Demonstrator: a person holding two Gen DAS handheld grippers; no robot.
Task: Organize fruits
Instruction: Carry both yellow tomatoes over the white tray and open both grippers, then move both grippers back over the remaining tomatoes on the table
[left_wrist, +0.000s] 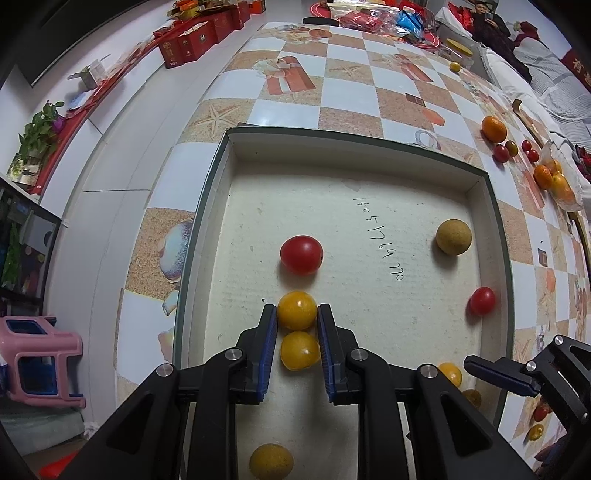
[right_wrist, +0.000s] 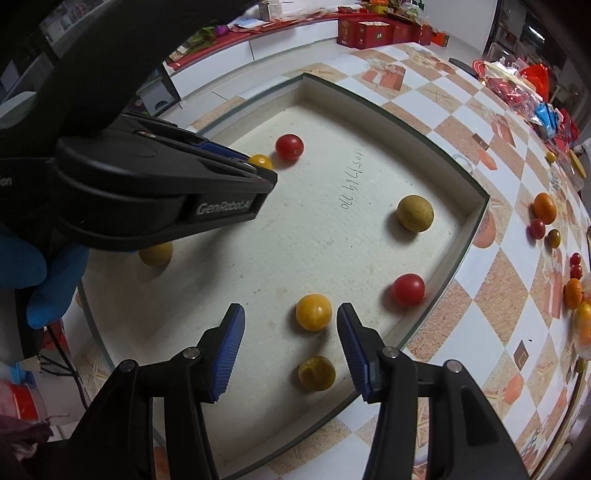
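Observation:
A white box lid (left_wrist: 476, 206) with a green rim lies on the checkered table and holds small fruits. My left gripper (left_wrist: 297, 309) is shut on a yellow tomato (left_wrist: 296, 310); a second yellow tomato (left_wrist: 300, 350) lies between its fingers further back. A red tomato (left_wrist: 301, 254) sits just ahead. My right gripper (right_wrist: 291, 314) is open above the lid (right_wrist: 476, 206), with a yellow tomato (right_wrist: 313, 312) between its fingertips, untouched, and a duller yellow one (right_wrist: 317, 373) behind it. A red tomato (right_wrist: 407, 290) and a tan longan (right_wrist: 415, 213) lie to the right.
More fruit lies on the table right of the lid: an orange (left_wrist: 493, 128), small red tomatoes (left_wrist: 501, 153), and a clear bag of oranges (left_wrist: 557, 181). Red gift boxes (left_wrist: 188, 42) stand at the far left. A pink stool (left_wrist: 37, 362) stands on the floor.

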